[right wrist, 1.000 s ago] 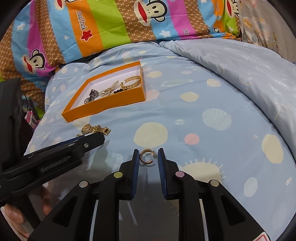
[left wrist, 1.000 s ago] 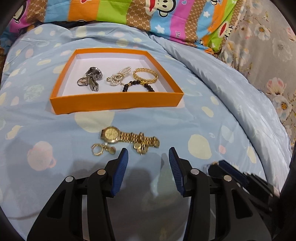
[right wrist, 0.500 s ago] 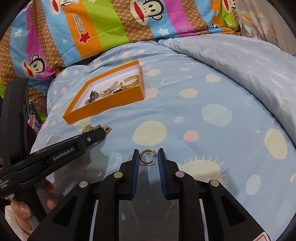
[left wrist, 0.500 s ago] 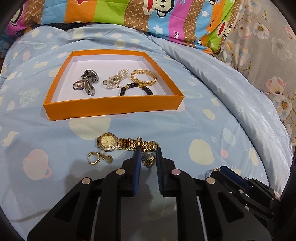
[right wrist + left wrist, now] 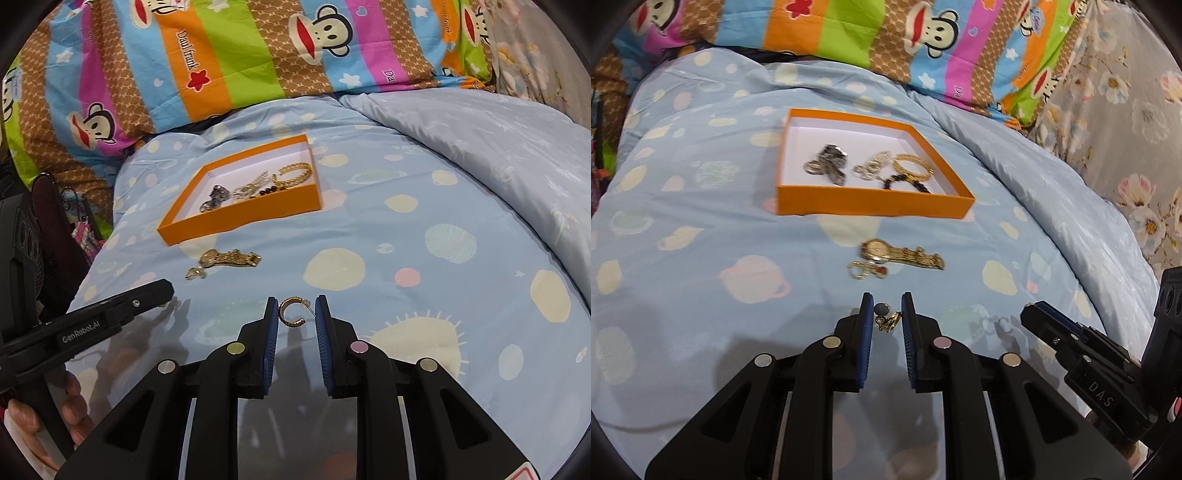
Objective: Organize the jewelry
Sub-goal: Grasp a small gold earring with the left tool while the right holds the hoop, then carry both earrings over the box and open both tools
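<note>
An orange box point(image 5: 871, 201) with a white inside sits on the blue bedspread and holds several jewelry pieces; it also shows in the right wrist view point(image 5: 236, 221). A gold watch point(image 5: 901, 253) and a small gold earring point(image 5: 864, 271) lie in front of it. My left gripper point(image 5: 885, 317) is shut on a small gold charm earring point(image 5: 886, 319), lifted above the bedspread. My right gripper point(image 5: 296, 314) is shut on a gold hoop earring point(image 5: 290, 314), held above the bedspread.
A striped monkey-print pillow point(image 5: 258, 59) lies behind the box. A grey floral quilt point(image 5: 1126, 129) rises on the right. The right gripper shows at lower right in the left wrist view point(image 5: 1082, 354); the left gripper shows at lower left in the right wrist view point(image 5: 85, 325).
My left gripper closed on the charm earring beside the watch, then lifted it back away from the watch. My right gripper kept its hold on the hoop earring.
</note>
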A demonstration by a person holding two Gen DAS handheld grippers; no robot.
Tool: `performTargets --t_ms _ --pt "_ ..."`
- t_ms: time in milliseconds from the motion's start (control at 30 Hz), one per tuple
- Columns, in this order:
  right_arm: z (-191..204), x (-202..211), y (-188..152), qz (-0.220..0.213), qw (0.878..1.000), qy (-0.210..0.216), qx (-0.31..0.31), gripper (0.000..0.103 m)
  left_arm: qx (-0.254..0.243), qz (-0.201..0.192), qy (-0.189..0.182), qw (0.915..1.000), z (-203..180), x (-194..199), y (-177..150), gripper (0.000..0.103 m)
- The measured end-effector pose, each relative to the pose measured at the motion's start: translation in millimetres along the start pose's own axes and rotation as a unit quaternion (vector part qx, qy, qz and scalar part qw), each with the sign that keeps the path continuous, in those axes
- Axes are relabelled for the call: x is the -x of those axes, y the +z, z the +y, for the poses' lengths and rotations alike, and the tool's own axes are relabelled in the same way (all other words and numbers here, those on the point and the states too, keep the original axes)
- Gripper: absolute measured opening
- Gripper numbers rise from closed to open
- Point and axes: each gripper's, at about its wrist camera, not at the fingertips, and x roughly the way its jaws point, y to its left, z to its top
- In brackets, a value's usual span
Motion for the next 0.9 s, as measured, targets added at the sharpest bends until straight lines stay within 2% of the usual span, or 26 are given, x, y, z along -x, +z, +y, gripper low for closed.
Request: performTargets --t_ms 200,500,733,900 --pt "14 3 16 -0.012 1.000 0.014 0.011 0.019 0.012 -0.028 0.013 0.9995 21 22 19 0.015" --pt "29 -5 77 -0.052 0.998 0.024 0.031 0.019 -0.013 -0.071 0.022 0.9972 23 29 68 0.015" --pt "38 -47 132 -0.060 0.997 0.047 0.025 0.019 -0.027 -0.079 0.032 0.9960 23 0 119 0.015" --pt "42 -95 168 -0.049 0.997 0.057 0.010 0.020 -0.027 -0.076 0.043 0.9958 31 -36 151 0.015"
